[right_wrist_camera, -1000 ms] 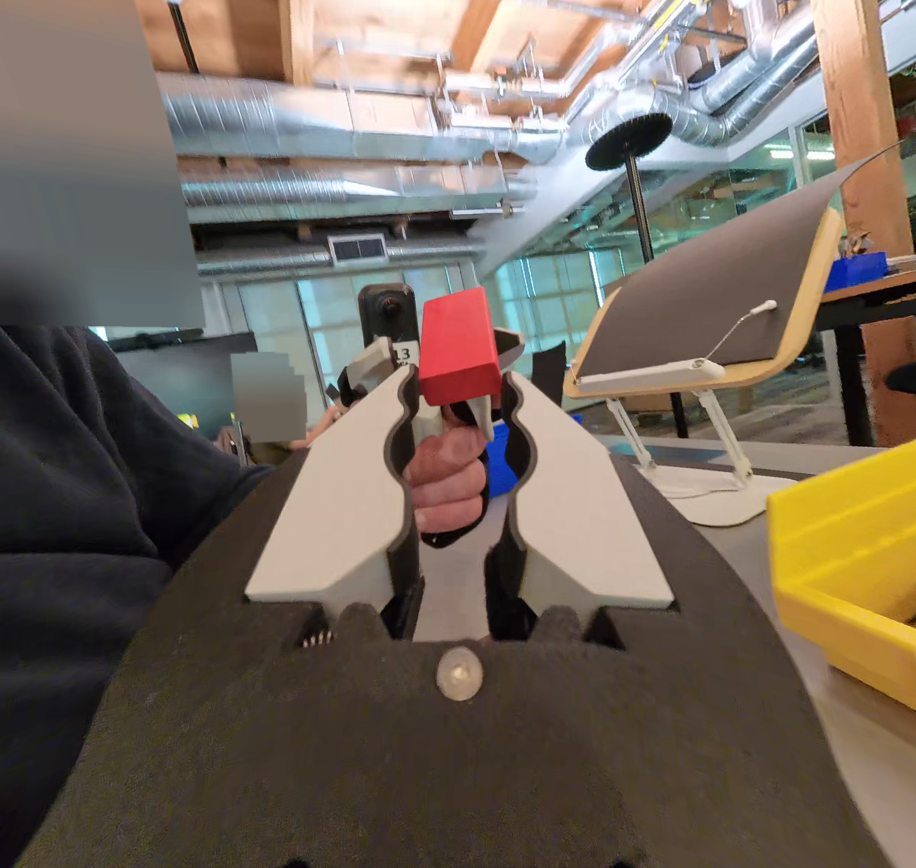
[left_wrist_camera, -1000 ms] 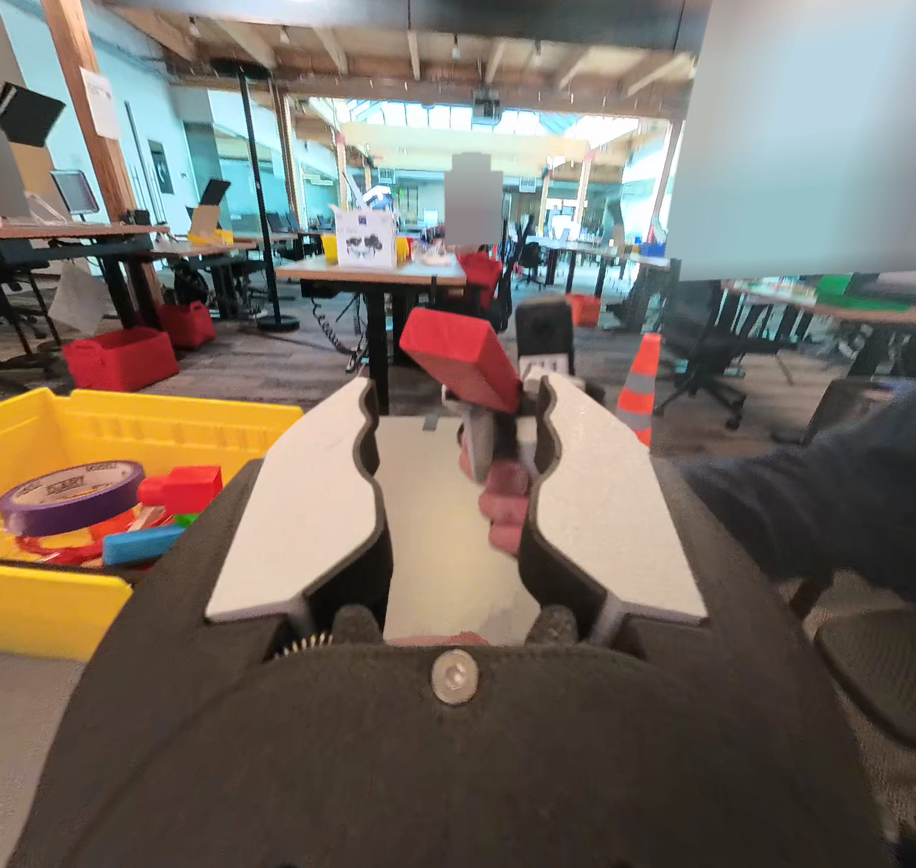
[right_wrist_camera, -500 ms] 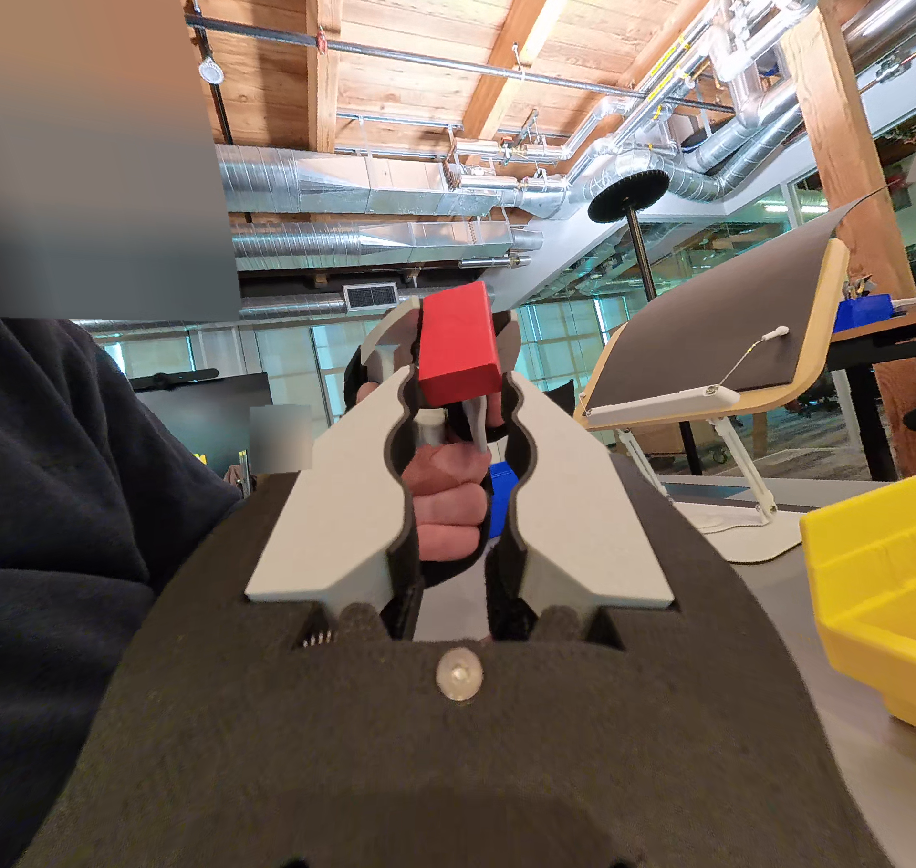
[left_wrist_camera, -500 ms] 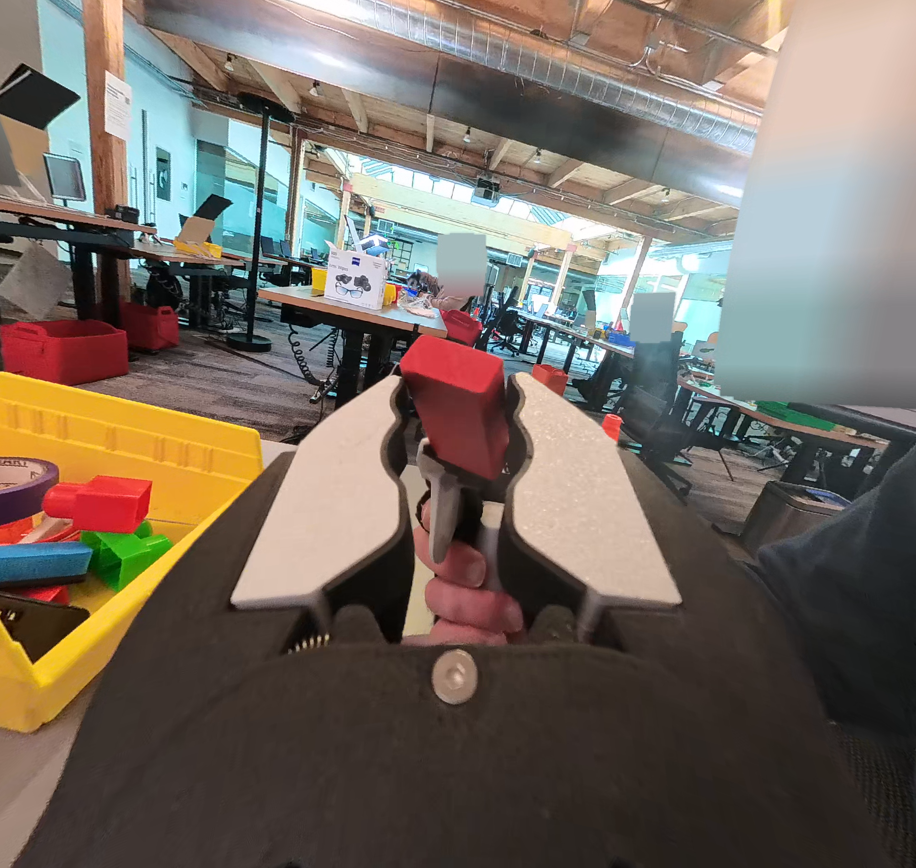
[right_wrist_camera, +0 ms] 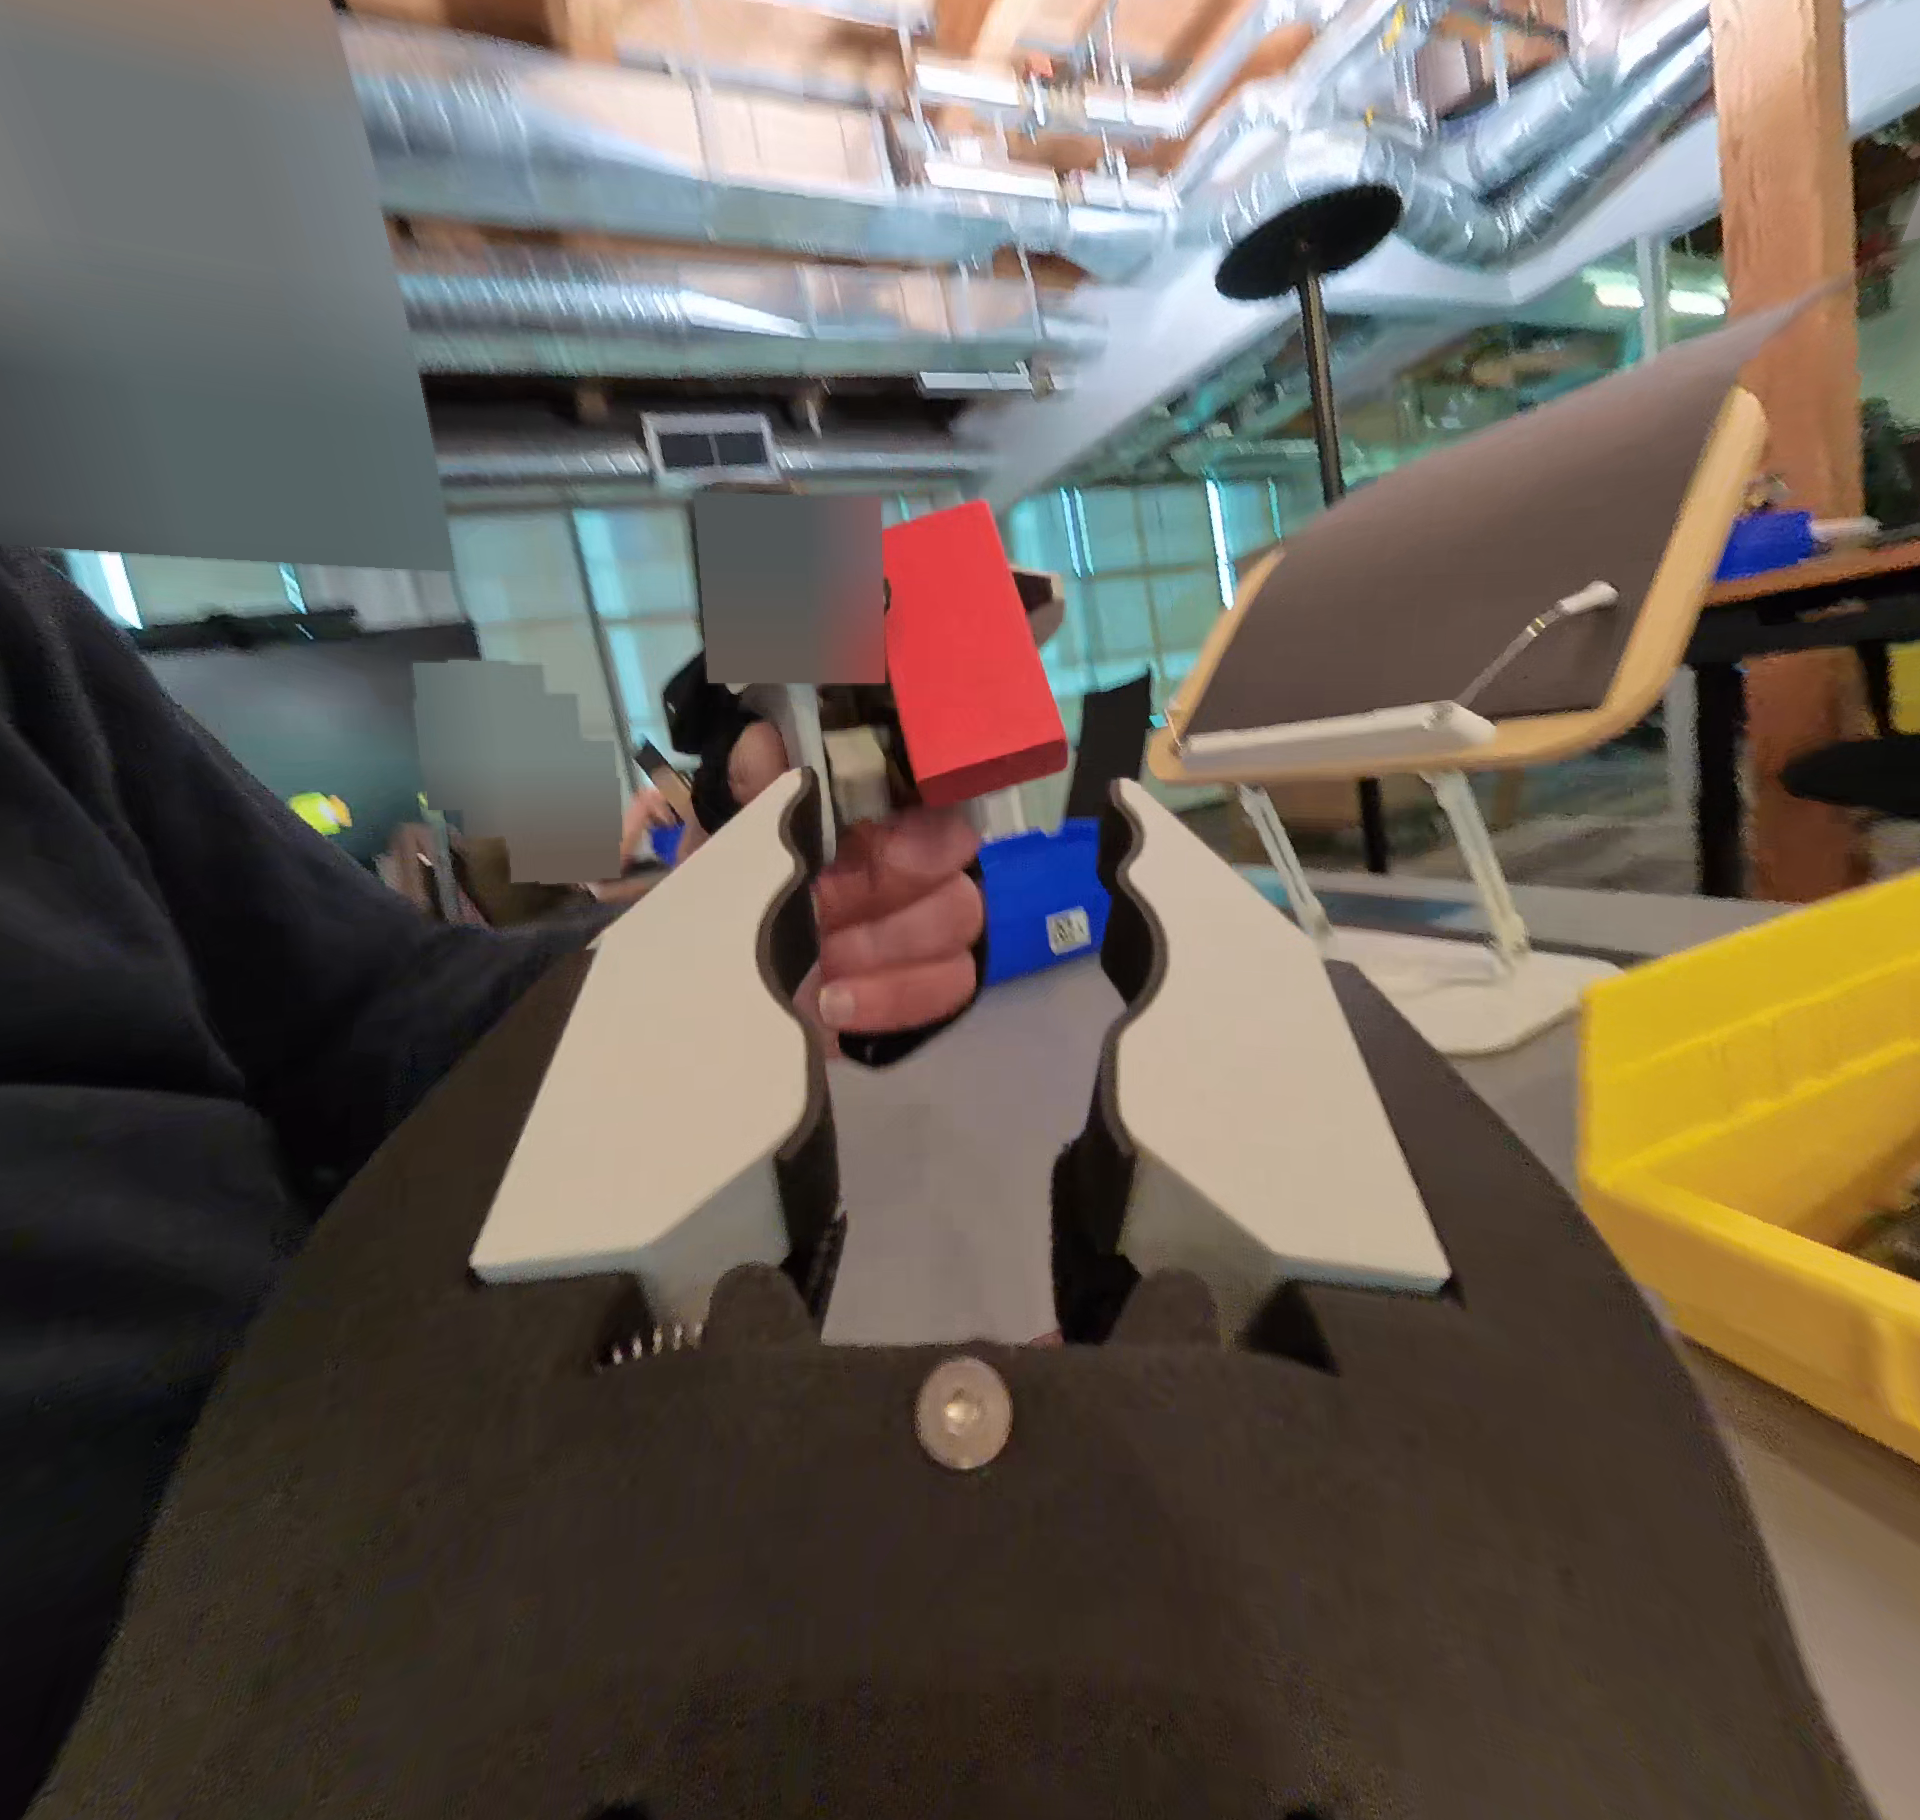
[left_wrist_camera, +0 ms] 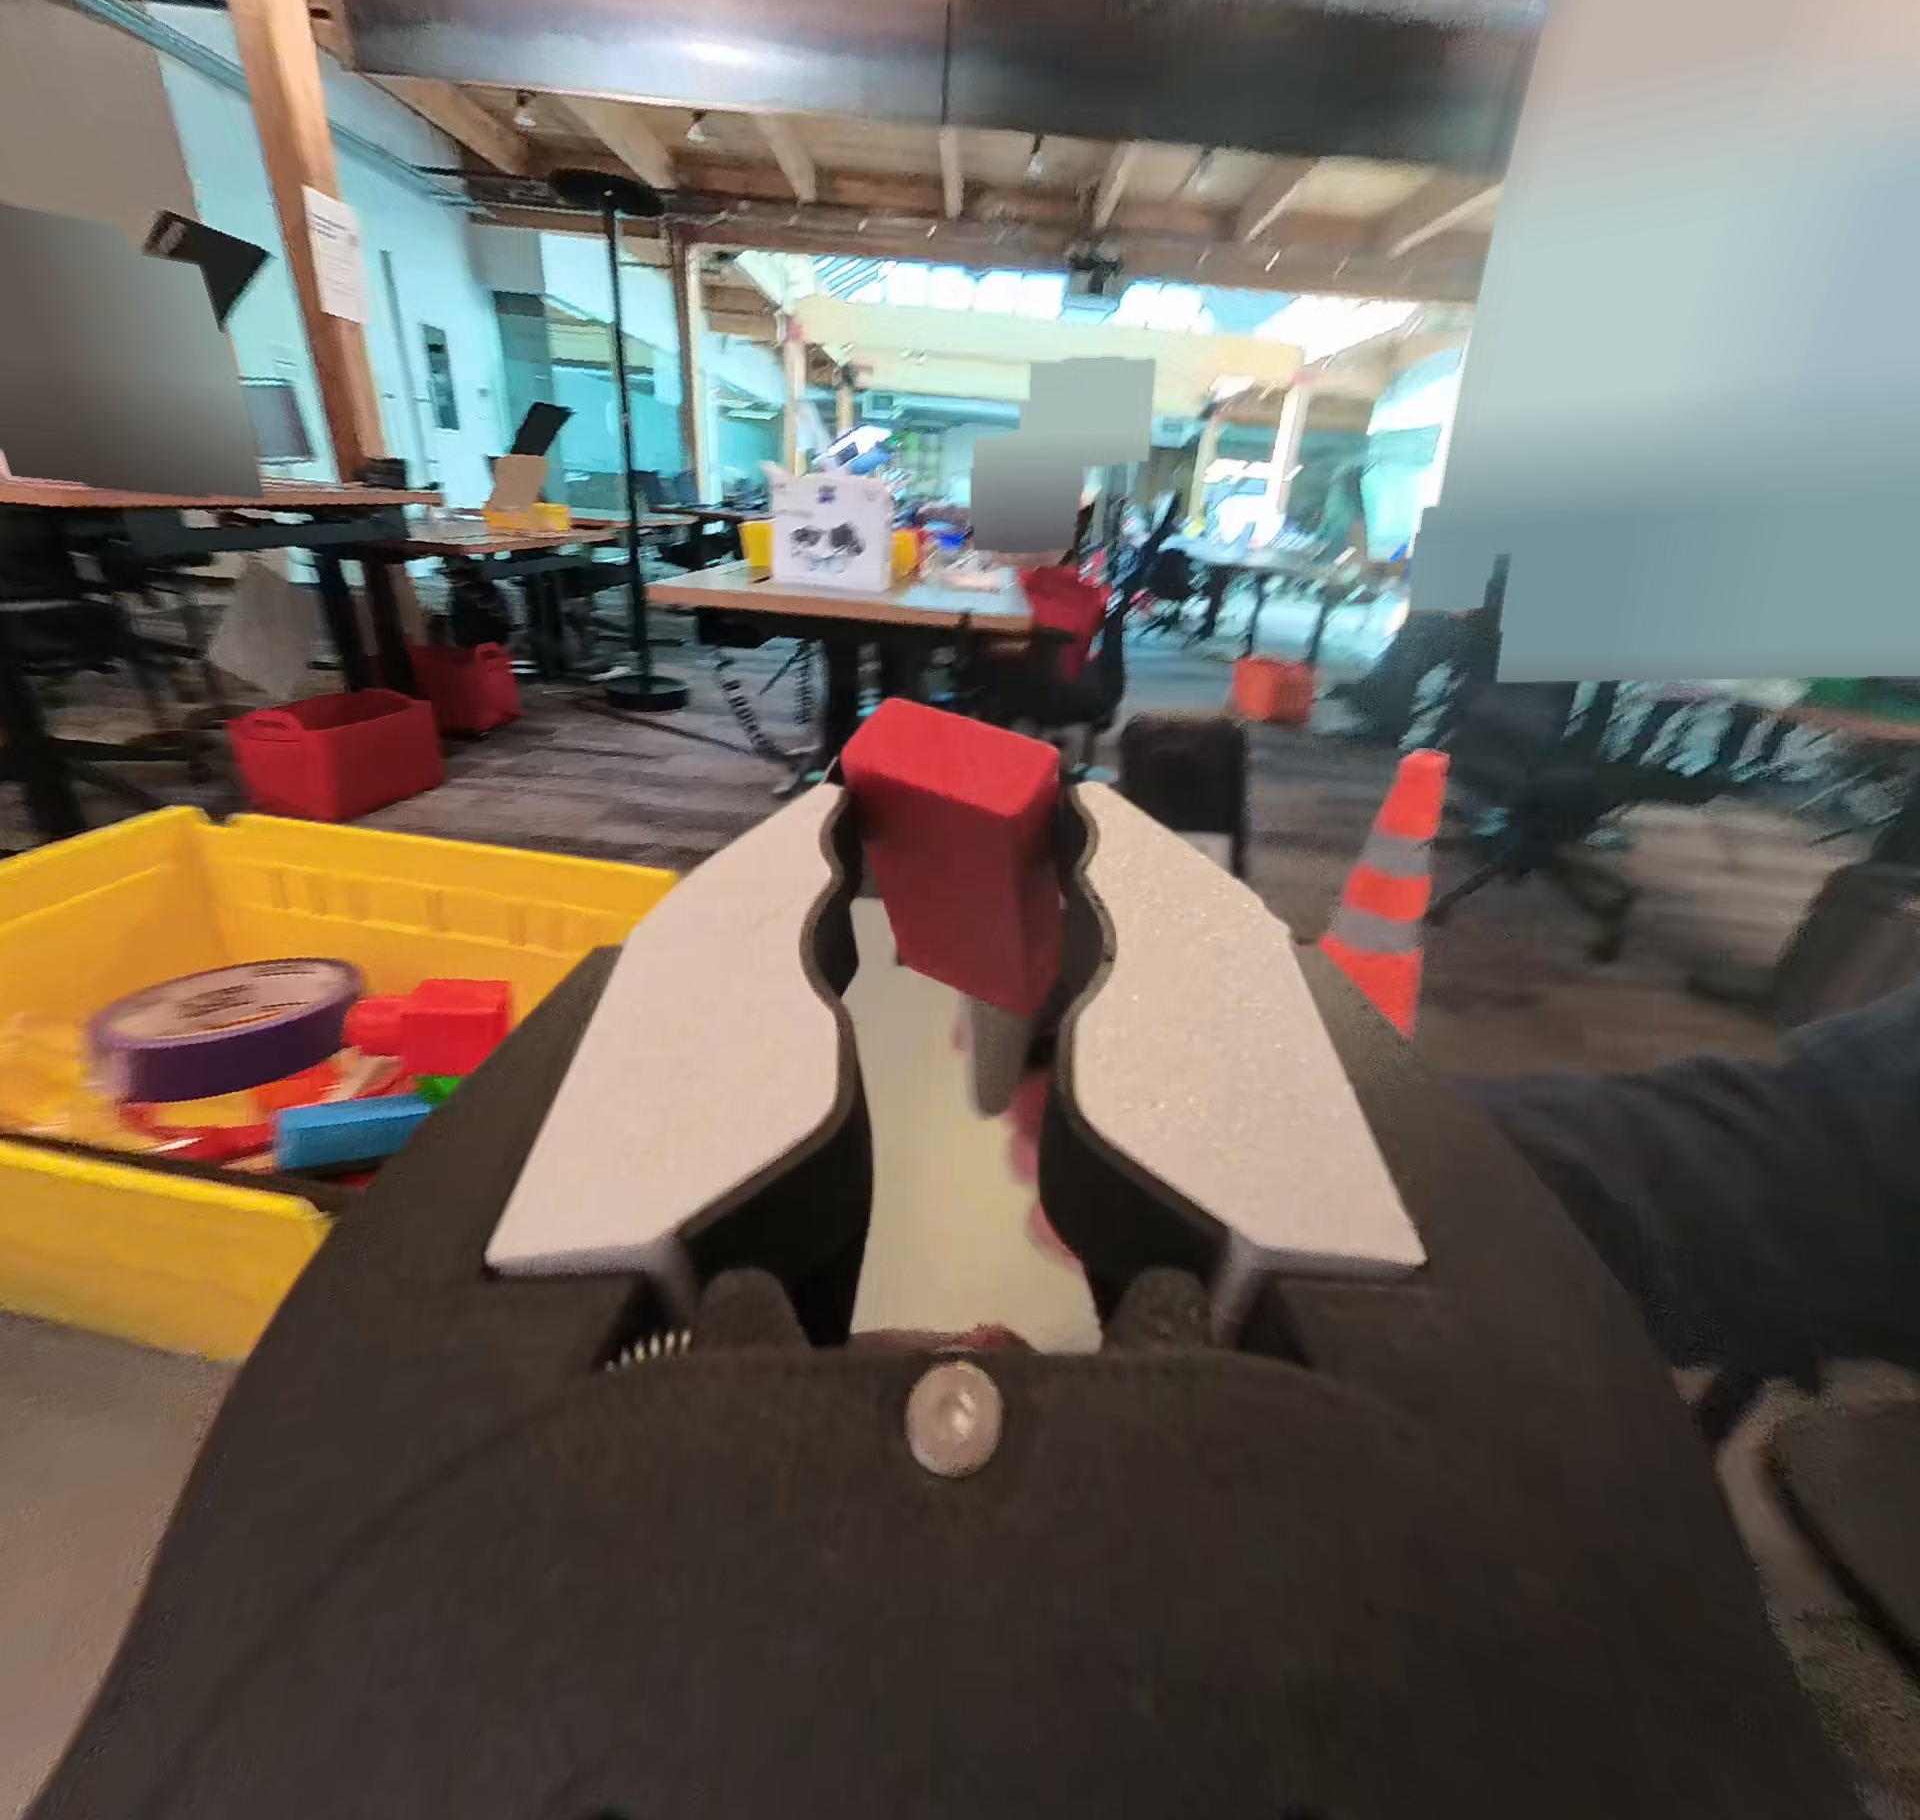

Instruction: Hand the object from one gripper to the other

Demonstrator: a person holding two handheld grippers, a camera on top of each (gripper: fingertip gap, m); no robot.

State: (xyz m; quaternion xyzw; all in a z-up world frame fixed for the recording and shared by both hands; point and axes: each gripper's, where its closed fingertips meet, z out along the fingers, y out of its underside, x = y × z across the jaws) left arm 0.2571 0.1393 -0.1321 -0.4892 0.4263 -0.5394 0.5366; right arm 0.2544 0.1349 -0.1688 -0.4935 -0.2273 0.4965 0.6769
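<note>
A red rectangular block [left_wrist_camera: 956, 866] sits between the fingertips of my left gripper [left_wrist_camera: 956, 800], which is shut on it and holds it in the air. In the right wrist view the same block [right_wrist_camera: 971, 658] is tilted, beyond and above my right gripper [right_wrist_camera: 961, 794], which is open and empty with a wide gap. The left gripper's white finger [right_wrist_camera: 805, 747] and the hand [right_wrist_camera: 894, 939] holding it show behind the right fingertips. A blurred grey part of the right gripper [left_wrist_camera: 992, 1053] shows low between the left fingers.
A yellow bin [left_wrist_camera: 156, 1240] at the left holds a purple tape roll [left_wrist_camera: 223, 1022] and red, blue and green blocks. An orange cone [left_wrist_camera: 1387, 897] stands on the floor. In the right wrist view a yellow bin [right_wrist_camera: 1745, 1043] is at the right, with a tilted board on a stand [right_wrist_camera: 1455, 607] behind. The gap from one gripper's tips to the other's is roughly 4 cm.
The right gripper, shut on the block a second ago, has opened and drawn back. The left gripper closed on the block and now holds it alone.
</note>
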